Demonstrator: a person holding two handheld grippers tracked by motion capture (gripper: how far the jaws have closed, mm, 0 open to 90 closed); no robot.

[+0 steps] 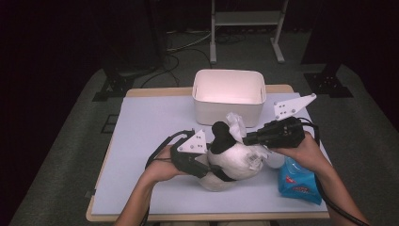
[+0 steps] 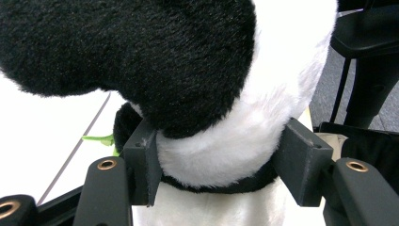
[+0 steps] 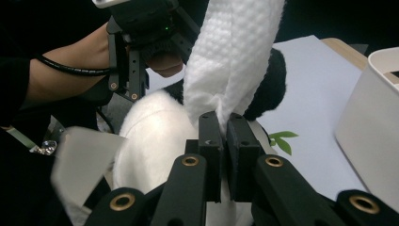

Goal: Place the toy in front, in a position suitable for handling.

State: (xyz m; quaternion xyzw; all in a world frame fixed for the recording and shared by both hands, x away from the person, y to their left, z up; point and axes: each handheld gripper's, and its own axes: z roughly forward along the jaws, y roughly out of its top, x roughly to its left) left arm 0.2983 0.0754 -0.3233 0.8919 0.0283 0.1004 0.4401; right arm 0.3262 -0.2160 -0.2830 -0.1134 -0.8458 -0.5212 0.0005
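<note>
Right gripper [image 3: 220,136] pinches white embossed wet wipe [image 3: 230,56]; left gripper [image 2: 219,165], at 9 o'clock, clamps fluffy black-and-white plush panda [image 2: 226,141].

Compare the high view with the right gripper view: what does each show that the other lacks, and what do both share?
High view alone: the blue packet at the table's near right corner, and the right gripper seen from outside. Right gripper view alone: its jaws pinched shut on a white wipe, and green leaf marks on the panda's far side. Both: the panda toy, the left gripper clamped on it, the white bin.
</note>
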